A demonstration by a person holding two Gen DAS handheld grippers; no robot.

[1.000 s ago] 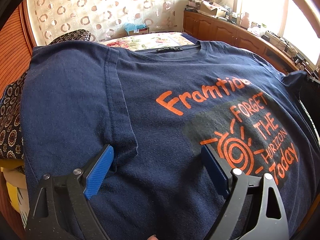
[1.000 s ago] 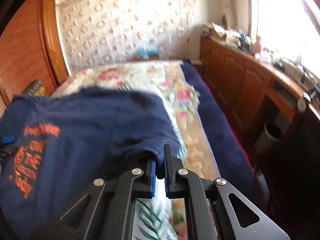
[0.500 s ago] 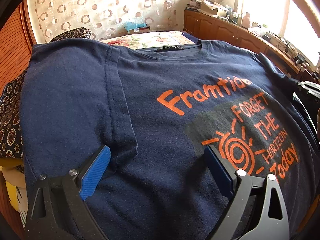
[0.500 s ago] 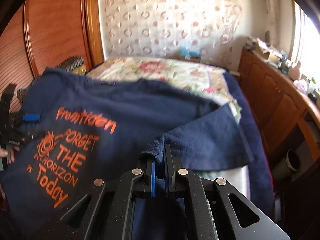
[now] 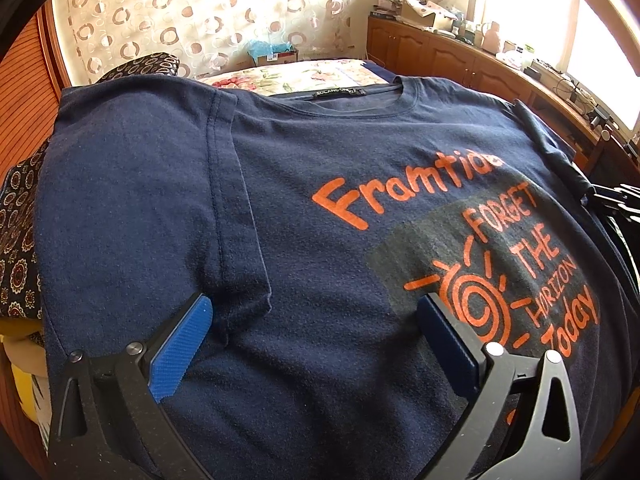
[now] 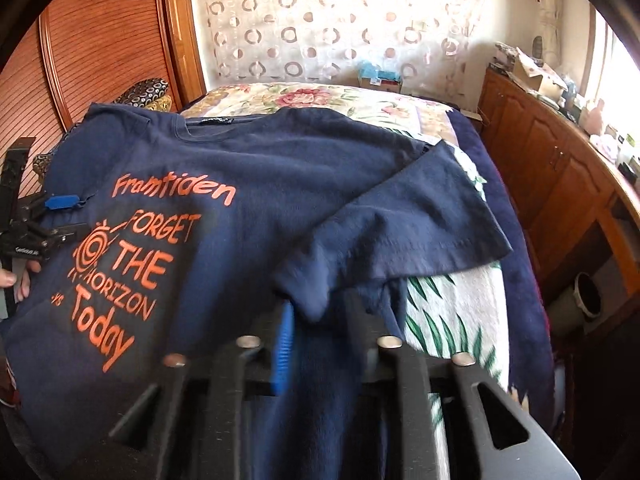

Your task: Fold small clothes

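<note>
A navy T-shirt [image 5: 304, 184] with orange print lies flat on the bed, its left sleeve folded in over the chest. My left gripper [image 5: 316, 316] is open, its blue pads just above the shirt near the folded sleeve's hem and the sun print. In the right wrist view the same T-shirt [image 6: 248, 184] has its right sleeve [image 6: 420, 216] lying out over the bedspread. My right gripper [image 6: 320, 312] is open and blurred, with a bunch of sleeve cloth loose between the jaws. The left gripper also shows in the right wrist view [image 6: 60, 216], at the far left.
A floral bedspread [image 6: 452, 312] covers the bed under the shirt. A patterned pillow [image 5: 20, 236] lies at the left edge. Wooden cabinets [image 6: 560, 172] with clutter run along the right side, with a bin [image 6: 584, 300] on the floor. A wooden wardrobe [image 6: 100, 40] stands at the left.
My right gripper carried the pinched right sleeve leftward toward the shirt's middle, then opened and let the cloth go. My left gripper stayed open and barely shifted.
</note>
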